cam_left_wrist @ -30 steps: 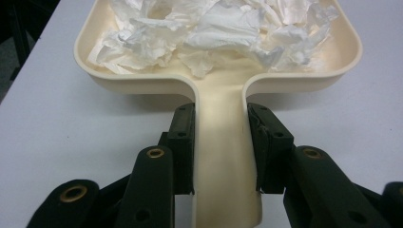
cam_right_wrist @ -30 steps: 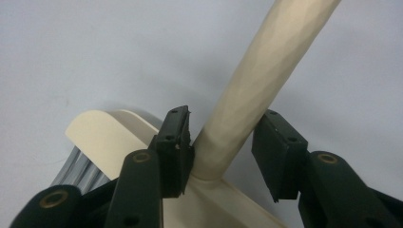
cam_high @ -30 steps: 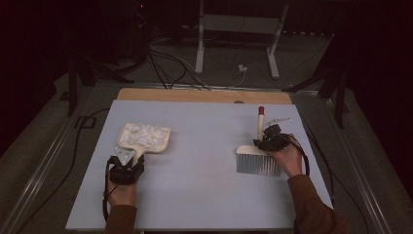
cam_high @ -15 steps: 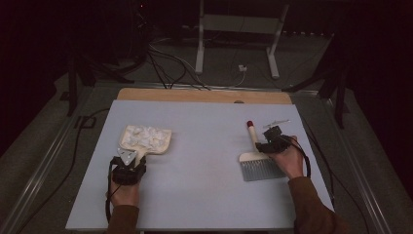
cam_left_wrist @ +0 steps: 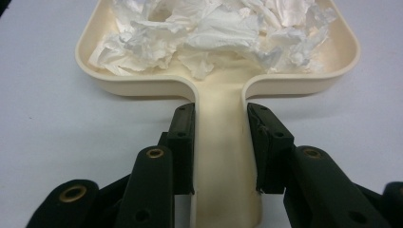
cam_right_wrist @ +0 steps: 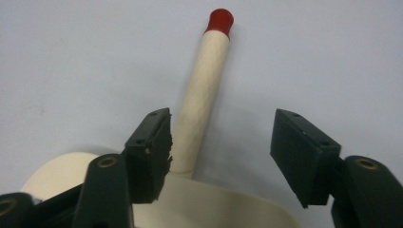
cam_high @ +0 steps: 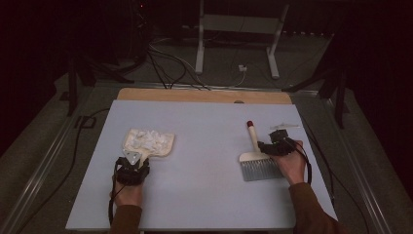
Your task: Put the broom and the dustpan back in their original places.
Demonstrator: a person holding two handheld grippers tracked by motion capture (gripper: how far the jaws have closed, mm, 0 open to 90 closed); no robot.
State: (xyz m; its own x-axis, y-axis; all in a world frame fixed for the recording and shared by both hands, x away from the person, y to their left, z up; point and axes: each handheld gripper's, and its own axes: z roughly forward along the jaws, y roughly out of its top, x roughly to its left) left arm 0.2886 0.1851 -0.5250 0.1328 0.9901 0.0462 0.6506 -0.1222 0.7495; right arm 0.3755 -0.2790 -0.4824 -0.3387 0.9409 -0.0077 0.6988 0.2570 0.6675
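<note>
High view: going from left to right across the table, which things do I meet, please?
Left claw closed on the dustpan handle → cream dustpan holding crumpled white paper → brush lying flat → right claw, open at the brush handle.

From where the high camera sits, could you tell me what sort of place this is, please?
Probably a lab or recording workspace, not a home: a plain pale table in a dark room, loose cables on the floor behind it, and a metal stand.

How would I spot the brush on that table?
Look at the right side of the pale table, by the right gripper. The brush lies flat there: cream handle with a red tip, grey bristles. The dustpan opposite holds crumpled paper.
</note>
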